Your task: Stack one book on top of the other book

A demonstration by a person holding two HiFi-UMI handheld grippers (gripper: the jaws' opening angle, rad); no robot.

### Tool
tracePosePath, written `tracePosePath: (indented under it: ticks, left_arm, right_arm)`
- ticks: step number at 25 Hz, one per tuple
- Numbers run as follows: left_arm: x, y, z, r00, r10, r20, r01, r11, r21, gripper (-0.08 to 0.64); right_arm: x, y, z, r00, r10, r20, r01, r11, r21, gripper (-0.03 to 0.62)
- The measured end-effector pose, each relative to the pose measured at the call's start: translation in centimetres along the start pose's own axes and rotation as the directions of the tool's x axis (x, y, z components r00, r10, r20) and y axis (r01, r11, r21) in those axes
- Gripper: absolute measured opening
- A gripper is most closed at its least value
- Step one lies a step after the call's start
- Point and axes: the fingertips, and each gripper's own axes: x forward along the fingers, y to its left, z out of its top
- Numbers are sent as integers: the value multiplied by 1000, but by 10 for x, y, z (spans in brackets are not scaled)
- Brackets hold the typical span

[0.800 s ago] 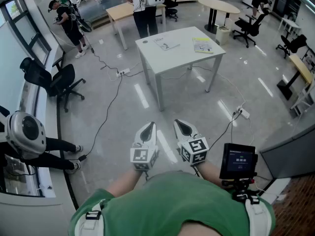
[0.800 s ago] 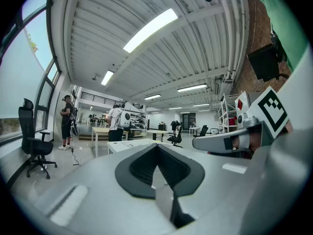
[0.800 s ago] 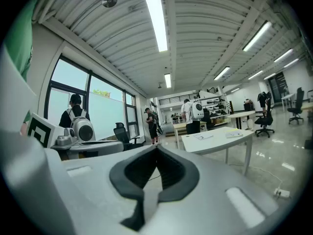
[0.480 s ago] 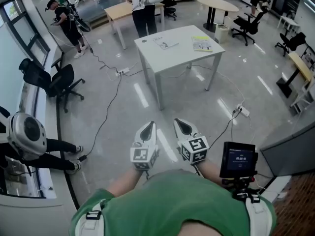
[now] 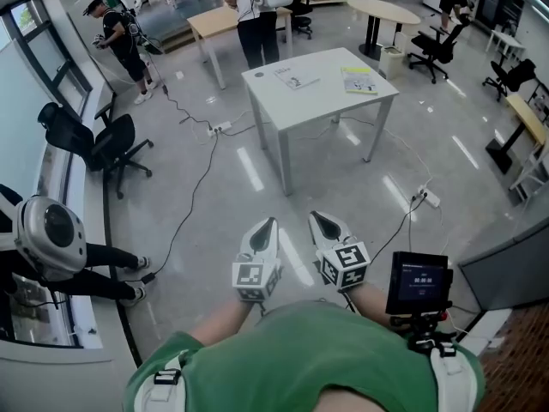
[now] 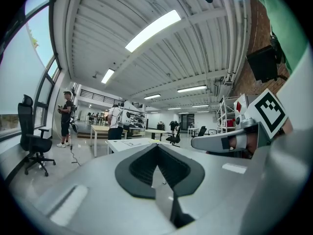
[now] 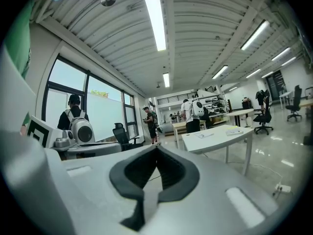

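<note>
Since earlier, counter drifted slightly right in head view. Left gripper & right gripper both closed, empty. Books lie well ahead on counter: white book left, yellow-green book nearer right gripper.

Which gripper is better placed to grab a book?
Right gripper, barely: the table lies slightly to its side. The left gripper too is shut, empty, far from the white book and yellow book.
</note>
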Motion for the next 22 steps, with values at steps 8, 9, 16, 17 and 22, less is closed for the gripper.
tracePosePath:
  ticks: [8,9,16,17,22]
  left_arm:
    - [-23,18,-14,1000,-16,-21,15,999,-30,8]
    - [-27,22,-16,1000,-16,-27,15,999,-30,8]
    - [-26,37,-19,1000,-8,-26,7,999,-47,8]
    - [-26,38,-21,1000,-7,-26,5,999,-51,7]
    - [-7,42,-20,999,20,-32,-22,999,-46,6]
  right_arm:
    - [6,26,-15,1000,-15,-17,14,1000,-8,3]
    - [7,31,-16,1000,-19,-17,18,1000,-8,3]
    - [16,36,-24,999,-20,-42,20,1000,-2,3]
    - [18,37,-26,999,-16,-46,16,1000,-2,3]
    - [30,20,-19,999,-1,-34,1,1000,-4,3]
